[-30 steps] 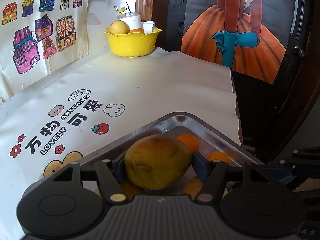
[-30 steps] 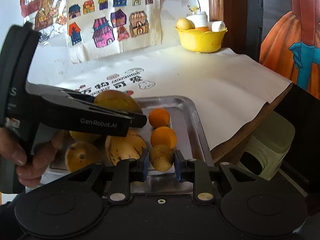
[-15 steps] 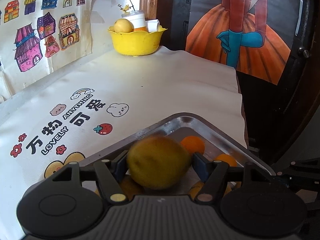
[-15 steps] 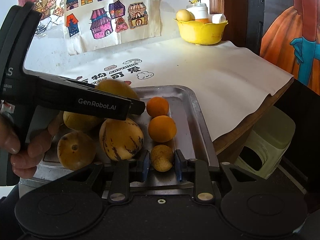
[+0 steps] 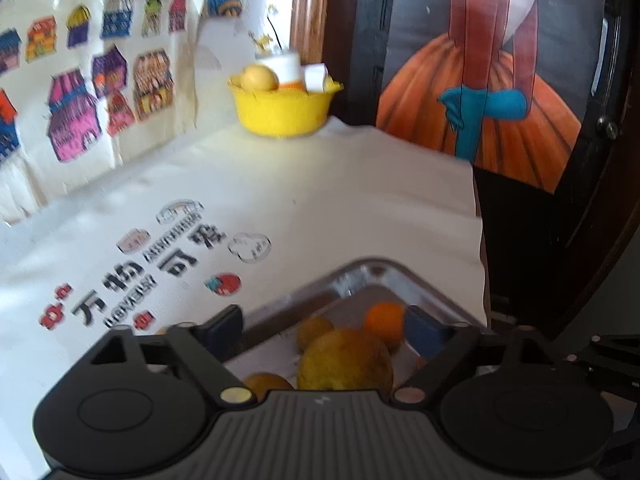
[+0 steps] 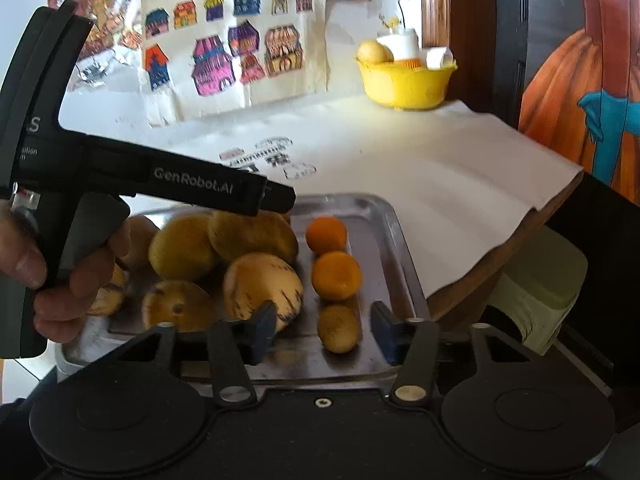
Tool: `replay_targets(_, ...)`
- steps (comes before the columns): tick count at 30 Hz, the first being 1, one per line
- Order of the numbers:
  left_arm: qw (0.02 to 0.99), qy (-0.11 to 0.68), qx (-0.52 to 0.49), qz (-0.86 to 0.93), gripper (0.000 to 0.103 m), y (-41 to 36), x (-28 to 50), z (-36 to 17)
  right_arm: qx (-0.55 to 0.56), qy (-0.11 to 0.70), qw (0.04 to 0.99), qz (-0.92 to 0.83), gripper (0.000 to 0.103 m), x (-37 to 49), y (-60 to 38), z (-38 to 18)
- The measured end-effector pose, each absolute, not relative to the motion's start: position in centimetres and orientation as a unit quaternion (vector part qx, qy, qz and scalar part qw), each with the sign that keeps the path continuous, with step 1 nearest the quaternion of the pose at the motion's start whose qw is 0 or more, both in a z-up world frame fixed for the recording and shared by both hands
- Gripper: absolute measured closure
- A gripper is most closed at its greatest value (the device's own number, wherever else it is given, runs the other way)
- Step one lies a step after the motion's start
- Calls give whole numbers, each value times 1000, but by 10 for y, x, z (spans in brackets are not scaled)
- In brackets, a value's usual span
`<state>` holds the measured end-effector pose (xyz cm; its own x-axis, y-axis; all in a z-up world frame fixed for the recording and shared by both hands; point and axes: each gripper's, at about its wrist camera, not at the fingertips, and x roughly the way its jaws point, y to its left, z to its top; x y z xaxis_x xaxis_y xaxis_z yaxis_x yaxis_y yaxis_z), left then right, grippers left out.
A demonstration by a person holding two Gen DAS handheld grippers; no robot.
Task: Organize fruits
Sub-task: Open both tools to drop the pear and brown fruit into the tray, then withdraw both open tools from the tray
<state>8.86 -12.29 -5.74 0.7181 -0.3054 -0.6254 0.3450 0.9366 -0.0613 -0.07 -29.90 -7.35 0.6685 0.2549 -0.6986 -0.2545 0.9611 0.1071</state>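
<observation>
White cloth covers the surface where my metal tray (image 6: 396, 236) holds the fruits: both jaws have just been opening, the mango (image 5: 344, 360) and small brown fruit (image 6: 339, 328) lie released, and either might roll if I clip them withdrawing.

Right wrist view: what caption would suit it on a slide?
Right gripper, jaws just opened, releases a small brown fruit onto the metal tray beside two oranges.
</observation>
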Motion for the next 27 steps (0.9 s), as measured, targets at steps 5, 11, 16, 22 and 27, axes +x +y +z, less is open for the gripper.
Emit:
replay_targets(5, 938, 305, 26, -160, 1, -108, 79, -30, 9, 357, 923, 144, 11, -10, -294, -51)
replay_targets(11, 947, 294, -11, -129, 0, -65, 65, -6, 14, 334, 932, 139, 1, -20, -283, -25)
replay_targets(16, 951, 300, -29, -72, 0, -22, 46, 0, 38, 328, 934, 137, 1, -27, -270, -10)
replay_targets(22, 943, 328, -43, -30, 0, 16, 16, -11, 52, 344, 930, 121, 1, -39, -251, 1)
replay_targets(27, 938, 343, -42, -15, 0, 24, -12, -19, 43, 340, 933, 108, 0, -55, -238, 6)
